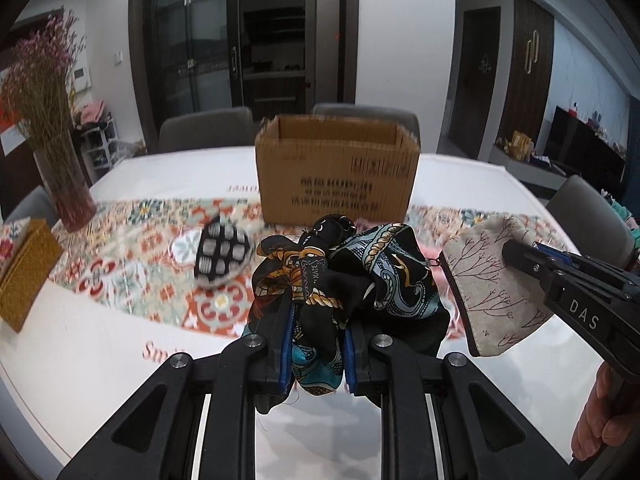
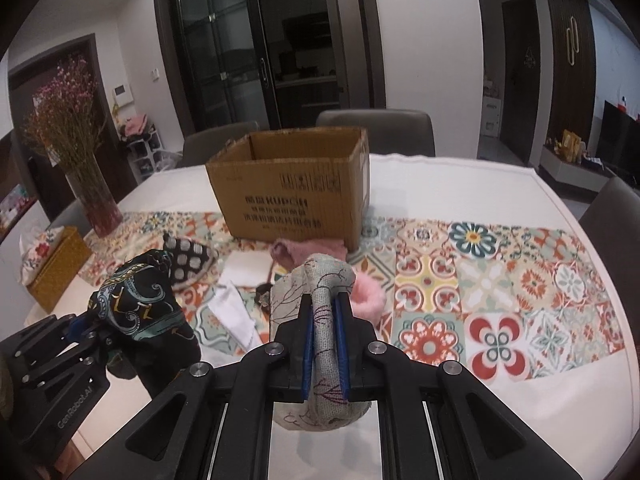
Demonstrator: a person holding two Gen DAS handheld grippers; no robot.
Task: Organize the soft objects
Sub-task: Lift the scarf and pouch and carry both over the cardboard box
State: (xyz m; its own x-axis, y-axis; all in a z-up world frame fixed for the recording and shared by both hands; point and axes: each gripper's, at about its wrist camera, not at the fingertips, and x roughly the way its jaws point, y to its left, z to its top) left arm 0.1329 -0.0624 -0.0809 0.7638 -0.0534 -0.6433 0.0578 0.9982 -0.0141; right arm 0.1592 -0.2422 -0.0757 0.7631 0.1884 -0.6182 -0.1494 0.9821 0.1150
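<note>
So far, nothing is showing inside the cardboard box, though only the upper part of its inner walls is visible from these angles, so its floor cannot be told. It is standing open-topped toward the far edge of the dining table, on the patterned table runner.

The left gripper is clamping a bunched black silk scarf with gold and teal print, the fabric squeezed between the blue pads and spilling out above and below them. The right gripper is pinching a beige linen zip pouch printed with thin branches; its pads are pressed flat against the cloth. Both items are hanging clear of the tabletop, on the near side of the box, the pouch to the right of the scarf.

Still lying on the runner are a black-and-white patterned pouch toward the left, a pink fluffy item just in front of the box, and a folded white cloth near the middle. A small dark thing beside the white cloth is too blurred to name.

Judging by this, the task is looking early: two pieces are being carried and are not yet dropped in, and at least three more are waiting. The vase of dried flowers and the yellow tissue box at the left edge are sitting well apart from the work
</note>
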